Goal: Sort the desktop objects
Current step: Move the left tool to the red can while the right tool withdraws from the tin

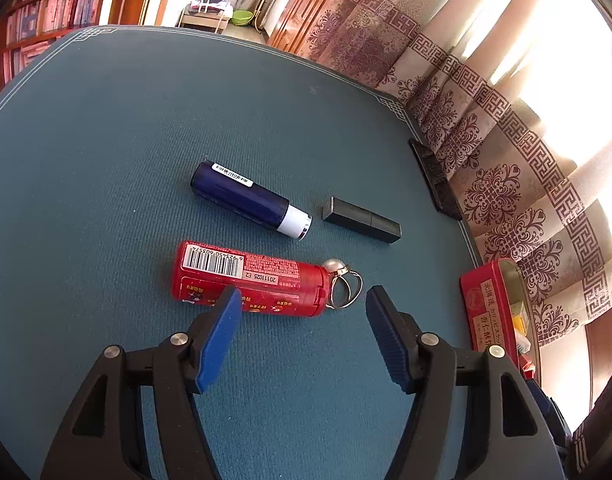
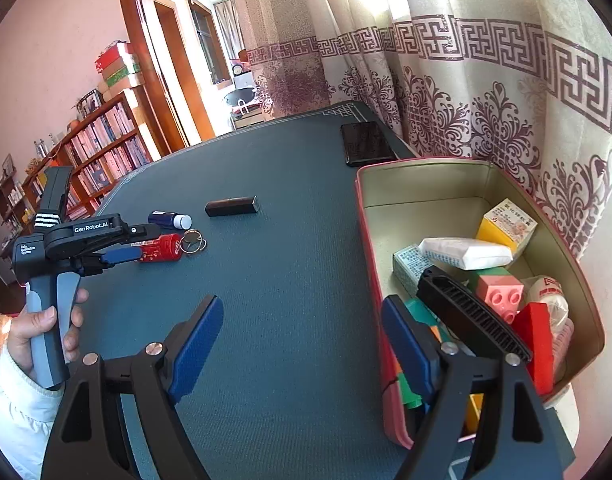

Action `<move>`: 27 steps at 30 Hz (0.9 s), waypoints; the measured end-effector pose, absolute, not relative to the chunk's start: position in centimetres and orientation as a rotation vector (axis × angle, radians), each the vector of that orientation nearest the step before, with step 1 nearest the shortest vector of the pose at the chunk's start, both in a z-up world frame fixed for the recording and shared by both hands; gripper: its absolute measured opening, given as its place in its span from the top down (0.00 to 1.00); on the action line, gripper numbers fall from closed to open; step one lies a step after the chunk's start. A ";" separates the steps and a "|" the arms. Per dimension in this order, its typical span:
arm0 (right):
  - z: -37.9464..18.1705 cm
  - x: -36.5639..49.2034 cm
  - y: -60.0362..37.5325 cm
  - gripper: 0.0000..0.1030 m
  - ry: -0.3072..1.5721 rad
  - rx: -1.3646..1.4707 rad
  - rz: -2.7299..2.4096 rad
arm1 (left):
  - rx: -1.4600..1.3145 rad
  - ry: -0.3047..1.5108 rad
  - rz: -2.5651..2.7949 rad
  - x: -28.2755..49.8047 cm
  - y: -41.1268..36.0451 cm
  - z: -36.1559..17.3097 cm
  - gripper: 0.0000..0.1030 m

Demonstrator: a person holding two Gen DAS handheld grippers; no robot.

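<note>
- Left wrist view: the left gripper (image 1: 304,300) hovers with jaws spread wide and empty above the red plastic cylinder bottle (image 1: 250,278) lying on the teal felt table mat (image 1: 106,152); a gold pearl ring (image 1: 344,282) touches the bottle's cap end at 3 o'clock.
- Right wrist view: the right gripper (image 2: 302,332) is agape, holding nothing; the red metal tin box (image 2: 434,178) sits at 3 o'clock, with the bottle at 10 o'clock.

Teal table (image 1: 106,140), red tube (image 1: 250,278), blue tube (image 1: 246,196), black case (image 1: 360,220), tin (image 2: 386,248)
</note>
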State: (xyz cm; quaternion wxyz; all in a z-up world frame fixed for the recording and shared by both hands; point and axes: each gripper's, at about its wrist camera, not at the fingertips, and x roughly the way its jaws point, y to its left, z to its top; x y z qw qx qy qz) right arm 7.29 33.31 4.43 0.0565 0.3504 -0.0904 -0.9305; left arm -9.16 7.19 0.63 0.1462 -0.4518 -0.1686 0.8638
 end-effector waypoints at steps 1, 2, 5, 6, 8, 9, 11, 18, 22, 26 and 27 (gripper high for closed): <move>4.3 7.2 33.1 0.18 -0.270 1.067 -2.817 | -1.292 -0.475 2.497 -9.1 7.3 0.7 0.34; 4.2 7.1 32.9 0.18 -0.267 1.071 -2.811 | -1.283 -0.464 2.506 -9.0 7.3 0.8 0.32; 4.0 6.9 32.6 0.18 -0.262 1.082 -2.799 | -1.273 -0.465 2.531 -9.1 6.8 1.2 0.29; 3.9 6.9 32.5 0.18 -0.264 1.086 -2.796 | -1.275 -0.474 2.532 -9.2 6.6 1.3 0.29; 3.7 6.8 32.4 0.18 -0.271 1.094 -2.788 | -1.282 -0.483 2.536 -9.5 6.4 1.4 0.29; 3.6 6.8 32.4 0.18 -0.273 1.097 -2.786 | -1.282 -0.478 2.538 -9.7 6.2 1.4 0.29; 3.5 6.7 32.5 0.18 -0.277 1.103 -2.777 | -1.273 -0.448 2.541 -10.3 5.9 1.4 0.29; 3.0 6.6 32.0 0.18 -0.276 1.128 -2.760 | -1.245 -0.405 2.545 -13.6 3.5 1.5 0.29; 2.6 6.3 31.8 0.18 -0.285 1.144 -2.751 | -1.227 -0.390 2.546 -14.1 3.3 1.6 0.29; 2.5 6.2 31.7 0.18 -0.279 1.152 -2.751 | -1.244 -0.373 2.489 -14.1 4.0 0.7 0.29; 2.5 6.2 31.6 0.18 -0.281 1.152 -2.749 | -1.250 -0.358 2.474 -14.0 4.3 0.5 0.29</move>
